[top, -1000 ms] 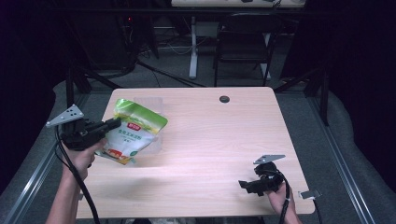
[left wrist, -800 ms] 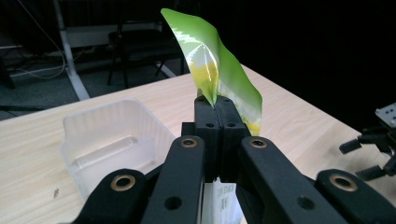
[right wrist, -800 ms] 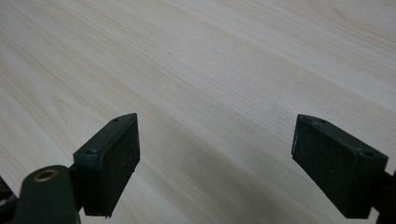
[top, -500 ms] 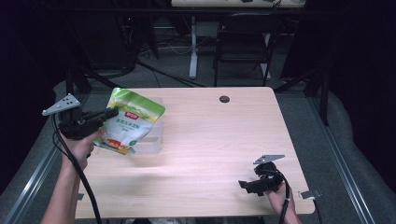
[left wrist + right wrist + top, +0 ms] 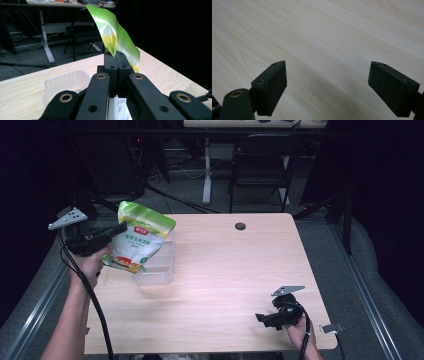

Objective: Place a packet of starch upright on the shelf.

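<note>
A green and white snack pouch [image 5: 139, 239] hangs in the air over the table's left side, above a clear plastic tub [image 5: 159, 267]. My left gripper [image 5: 120, 229] is shut on the pouch's edge. In the left gripper view the two jaws meet on the green foil of the pouch [image 5: 117, 37], with the tub [image 5: 66, 81] below at left. My right gripper [image 5: 264, 319] rests low near the table's front right edge. Its pads [image 5: 273, 86] stand wide apart over bare wood, nothing between them.
The light wooden table [image 5: 235, 270] has a small black round cap [image 5: 240, 226] near its far edge. A black chair [image 5: 262, 175] and a white desk leg [image 5: 206, 170] stand behind the table. A cable trails from each gripper.
My left gripper has lifted the pouch up and toward the left, off the tub, which now shows beneath it. The right gripper has stayed where it was.
</note>
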Tool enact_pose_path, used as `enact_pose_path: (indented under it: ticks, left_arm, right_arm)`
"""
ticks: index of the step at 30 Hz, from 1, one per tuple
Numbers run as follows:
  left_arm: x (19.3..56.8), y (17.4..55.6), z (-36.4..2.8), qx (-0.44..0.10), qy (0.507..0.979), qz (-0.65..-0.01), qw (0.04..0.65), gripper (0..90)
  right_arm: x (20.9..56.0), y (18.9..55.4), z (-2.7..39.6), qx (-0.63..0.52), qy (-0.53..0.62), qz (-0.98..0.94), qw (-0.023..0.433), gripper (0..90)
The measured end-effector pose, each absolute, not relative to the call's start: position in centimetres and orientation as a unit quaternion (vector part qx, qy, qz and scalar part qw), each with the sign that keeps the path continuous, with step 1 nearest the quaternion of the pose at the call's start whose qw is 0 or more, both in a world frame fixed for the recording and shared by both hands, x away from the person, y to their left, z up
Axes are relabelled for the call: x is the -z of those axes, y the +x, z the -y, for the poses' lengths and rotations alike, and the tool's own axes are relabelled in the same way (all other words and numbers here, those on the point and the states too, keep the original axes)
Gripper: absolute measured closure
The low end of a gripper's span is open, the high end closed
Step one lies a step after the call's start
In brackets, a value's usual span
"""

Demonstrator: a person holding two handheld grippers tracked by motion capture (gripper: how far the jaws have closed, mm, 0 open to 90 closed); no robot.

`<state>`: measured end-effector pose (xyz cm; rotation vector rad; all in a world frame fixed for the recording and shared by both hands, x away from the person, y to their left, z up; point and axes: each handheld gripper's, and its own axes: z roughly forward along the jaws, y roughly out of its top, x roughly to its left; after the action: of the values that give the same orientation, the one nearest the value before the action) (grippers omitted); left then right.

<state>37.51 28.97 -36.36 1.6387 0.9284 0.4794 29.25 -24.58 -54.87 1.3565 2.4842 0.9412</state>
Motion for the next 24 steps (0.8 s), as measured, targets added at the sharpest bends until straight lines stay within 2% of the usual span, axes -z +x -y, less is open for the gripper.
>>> enact_pose_path:
  ticks: [24]
  left_arm:
    - [37.8, 40.1, -28.1, -0.209, 0.692, -0.409, 0.557, 89.9]
  right_arm:
    - [54.9, 29.3, 24.6, -0.314, 0.451, -0.832, 0.077, 14.8]
